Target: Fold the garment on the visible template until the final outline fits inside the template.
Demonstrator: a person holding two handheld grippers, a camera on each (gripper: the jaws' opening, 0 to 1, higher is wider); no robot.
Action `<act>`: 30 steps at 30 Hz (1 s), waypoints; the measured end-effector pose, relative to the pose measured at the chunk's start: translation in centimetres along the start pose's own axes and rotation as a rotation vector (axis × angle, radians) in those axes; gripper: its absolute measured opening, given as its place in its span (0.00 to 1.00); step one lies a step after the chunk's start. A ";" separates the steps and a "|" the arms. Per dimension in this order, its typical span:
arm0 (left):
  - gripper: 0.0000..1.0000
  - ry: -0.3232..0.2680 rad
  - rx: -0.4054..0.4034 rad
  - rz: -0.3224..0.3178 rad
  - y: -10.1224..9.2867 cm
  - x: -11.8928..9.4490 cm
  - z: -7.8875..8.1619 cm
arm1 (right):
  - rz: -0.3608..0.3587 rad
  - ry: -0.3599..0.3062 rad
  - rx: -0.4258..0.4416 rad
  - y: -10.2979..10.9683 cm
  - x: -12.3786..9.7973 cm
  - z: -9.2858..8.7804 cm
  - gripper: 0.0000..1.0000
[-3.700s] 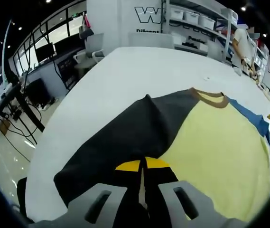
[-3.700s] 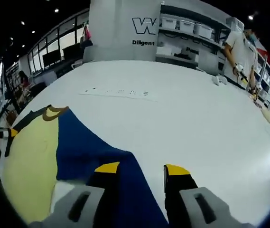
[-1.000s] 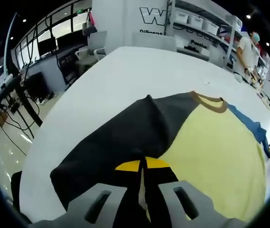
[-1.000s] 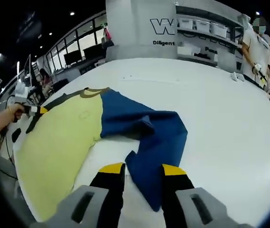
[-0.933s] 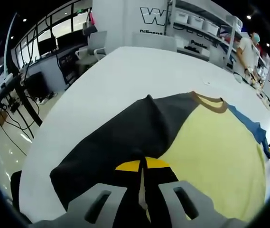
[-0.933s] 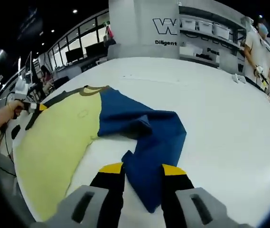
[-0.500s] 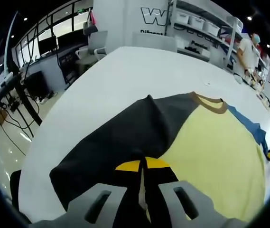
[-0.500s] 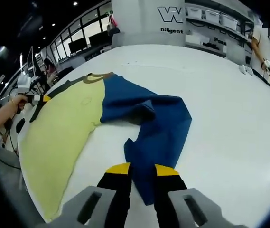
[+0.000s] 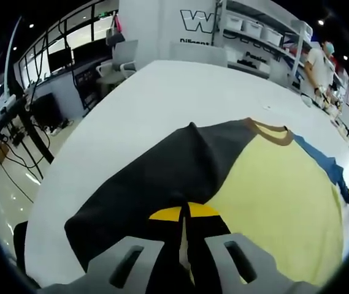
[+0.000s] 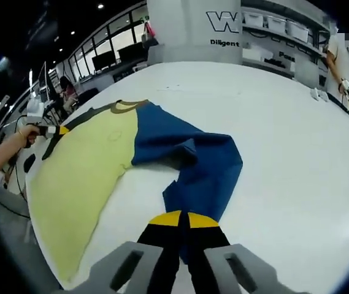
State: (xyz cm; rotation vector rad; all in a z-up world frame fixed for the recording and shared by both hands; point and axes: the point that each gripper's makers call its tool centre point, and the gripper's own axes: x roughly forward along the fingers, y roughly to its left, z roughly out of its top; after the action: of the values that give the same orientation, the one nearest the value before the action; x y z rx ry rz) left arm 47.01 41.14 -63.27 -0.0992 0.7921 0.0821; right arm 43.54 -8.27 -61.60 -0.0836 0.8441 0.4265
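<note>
1. We see the garment, a long-sleeved shirt with a pale yellow body (image 9: pixel 272 190), a dark charcoal sleeve (image 9: pixel 162 177), a blue sleeve (image 10: pixel 199 165) and a brown collar (image 9: pixel 271 130), lying spread on the broad white table (image 10: pixel 284 122).
2. We judge the folding barely begun: the yellow body lies flat and open, the charcoal sleeve is stretched outward, and only the blue sleeve is rumpled, with a crease near its shoulder.
3. Our left gripper (image 9: pixel 185 214) has its yellow-tipped jaws pressed together on the cuff end of the charcoal sleeve, which runs down between them.
4. Our right gripper (image 10: pixel 181 219) has its jaws closed on the cuff end of the blue sleeve (in the left gripper view its yellow tip sits at the far right edge, beside the blue fabric).
5. What is left, as we read it: both sleeves brought in over the body, then the body folded down. We cannot make out any template outline on the table.
6. Containers: pale storage bins (image 9: pixel 251 21) stand on the shelving behind the table; we cannot tell their contents.
</note>
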 end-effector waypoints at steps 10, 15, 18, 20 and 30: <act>0.05 -0.004 0.004 -0.001 0.1 0.0 0.1 | -0.266 -0.027 0.050 -10.0 -4.1 1.8 0.00; 0.05 -0.003 0.009 0.000 0.1 0.0 0.1 | -0.325 -0.038 0.086 -12.8 -4.8 1.8 0.00; 0.05 -0.003 0.007 -0.004 0.1 0.0 0.1 | -0.353 -0.033 0.131 -14.0 -5.0 1.4 0.00; 0.05 -0.003 0.001 -0.005 0.1 0.0 0.1 | -0.358 -0.031 0.139 -14.3 -5.1 1.2 0.00; 0.05 -0.002 0.014 -0.014 0.0 0.0 0.1 | -0.374 0.021 0.201 -16.3 -4.9 -1.9 0.00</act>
State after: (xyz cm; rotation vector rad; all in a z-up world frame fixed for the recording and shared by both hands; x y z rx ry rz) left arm 47.06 41.13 -63.23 -0.0911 0.7895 0.0638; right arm 45.78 -25.22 -60.80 -0.0583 0.8663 -0.0112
